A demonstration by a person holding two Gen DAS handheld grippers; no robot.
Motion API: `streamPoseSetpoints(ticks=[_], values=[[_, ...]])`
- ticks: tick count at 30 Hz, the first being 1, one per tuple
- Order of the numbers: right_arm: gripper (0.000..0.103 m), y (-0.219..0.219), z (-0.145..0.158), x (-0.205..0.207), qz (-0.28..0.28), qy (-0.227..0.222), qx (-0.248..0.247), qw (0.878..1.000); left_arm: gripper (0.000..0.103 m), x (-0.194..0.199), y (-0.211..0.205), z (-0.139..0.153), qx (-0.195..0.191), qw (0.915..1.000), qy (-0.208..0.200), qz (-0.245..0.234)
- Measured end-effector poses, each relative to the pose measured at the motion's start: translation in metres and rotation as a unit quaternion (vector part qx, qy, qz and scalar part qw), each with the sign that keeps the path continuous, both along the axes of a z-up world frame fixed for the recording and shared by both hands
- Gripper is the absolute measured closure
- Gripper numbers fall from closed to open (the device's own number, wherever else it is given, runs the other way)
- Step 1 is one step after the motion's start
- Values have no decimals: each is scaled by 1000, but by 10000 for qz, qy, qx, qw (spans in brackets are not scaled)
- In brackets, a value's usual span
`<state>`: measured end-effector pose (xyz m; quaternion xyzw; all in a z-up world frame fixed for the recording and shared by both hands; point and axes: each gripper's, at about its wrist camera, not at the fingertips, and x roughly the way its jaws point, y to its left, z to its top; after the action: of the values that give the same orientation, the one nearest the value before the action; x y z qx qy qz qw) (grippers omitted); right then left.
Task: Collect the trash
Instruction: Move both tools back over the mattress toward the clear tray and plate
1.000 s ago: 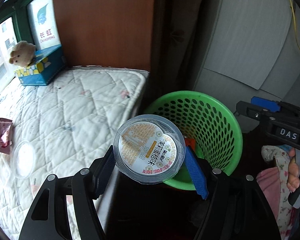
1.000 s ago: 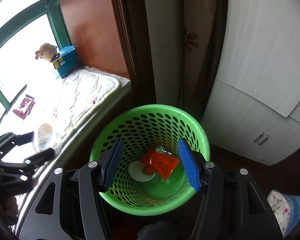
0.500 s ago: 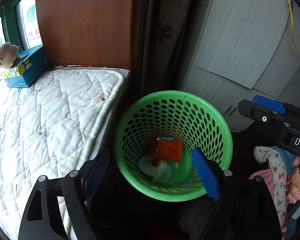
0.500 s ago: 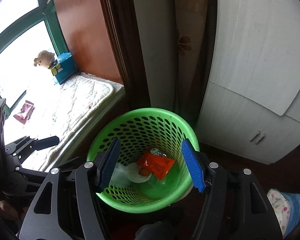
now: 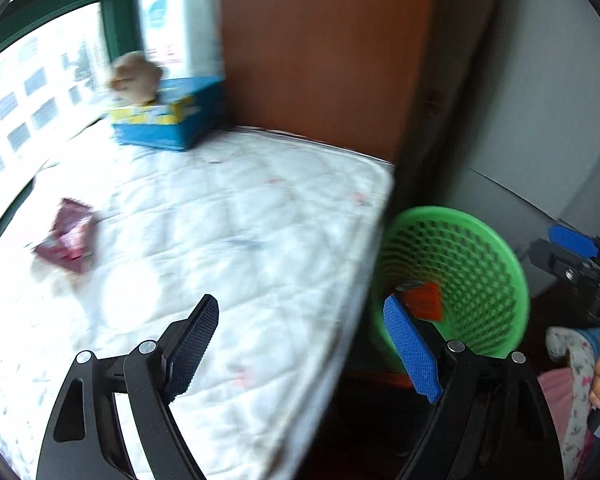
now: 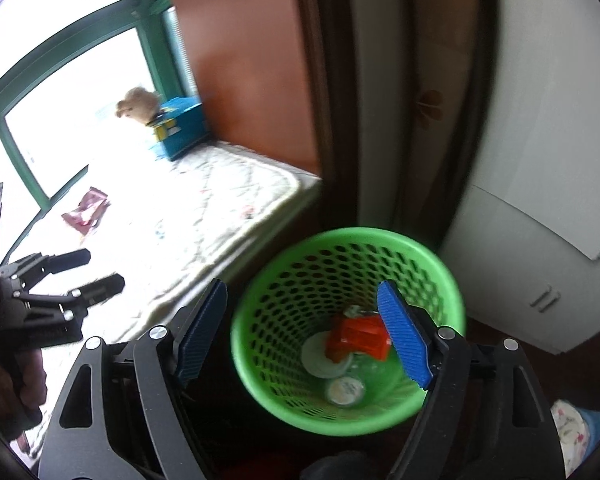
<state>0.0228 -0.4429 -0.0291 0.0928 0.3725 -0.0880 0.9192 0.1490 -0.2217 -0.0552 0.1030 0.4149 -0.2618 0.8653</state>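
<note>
1. Both claws are empty right now. My left gripper point(image 5: 300, 344) has its jaws spread wide with nothing between them, pointing out over the mattress point(image 5: 228, 240). The right gripper point(image 6: 304, 332) is just as wide apart and hangs above the green basket point(image 6: 440, 276).

2. What the next grab turns on, as I read it: the leftover trash is the pink wrapper point(image 5: 66, 236), and it lies ahead of the left claw and well off to its left, out toward the window side. From the right claw it's far off to the left point(image 6: 86, 210), with the left gripper point(image 6: 88, 270) sitting in between. So the left hand is clearly the nearer one.

3. The wrapper looks like a crinkly foil or plastic pouch lying flat on the quilting. Its long axis seems to run away from the claw at a slant, but the left view is blurry, so I wouldn't swear to it.

4. Between the claw and the wrapper there's a pale round patch point(image 5: 128, 304) on the mattress. Could be a clear lid, too washed out to tell.

5. The basket is hard perforated plastic, round and tapered. Inside, right under the right claw: an orange packet point(image 6: 358, 338), a whitish disc point(image 6: 322, 356) and a small round cup point(image 6: 345, 390).

6. The mattress is soft, quilted and white, so a flat pouch could be fiddly to pinch.
</note>
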Motion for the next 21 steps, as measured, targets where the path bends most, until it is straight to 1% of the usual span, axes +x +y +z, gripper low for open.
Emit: streamPoseSetpoints(ticks=[4,8,12,16,18,21], values=[[23,26,-1,19,297,40,-4,9996,21,19,47,3,14,9985,-50,542],[22,53,-2,38,585,80,-9,9983,21,41,95,5,34,9931,-69,1171],[21,77,-2,55,826,93,-2,9965,19,66,140,2,36,9836,-61,1801],[21,99,-3,71,1031,103,23,9946,19,93,180,-5,-77,9716,144,2360],[20,109,-4,79,1130,118,36,9935,18,104,192,-10,-150,9679,258,2497],[20,124,-7,90,1292,166,31,9915,17,119,199,-18,-139,9639,377,2634]])
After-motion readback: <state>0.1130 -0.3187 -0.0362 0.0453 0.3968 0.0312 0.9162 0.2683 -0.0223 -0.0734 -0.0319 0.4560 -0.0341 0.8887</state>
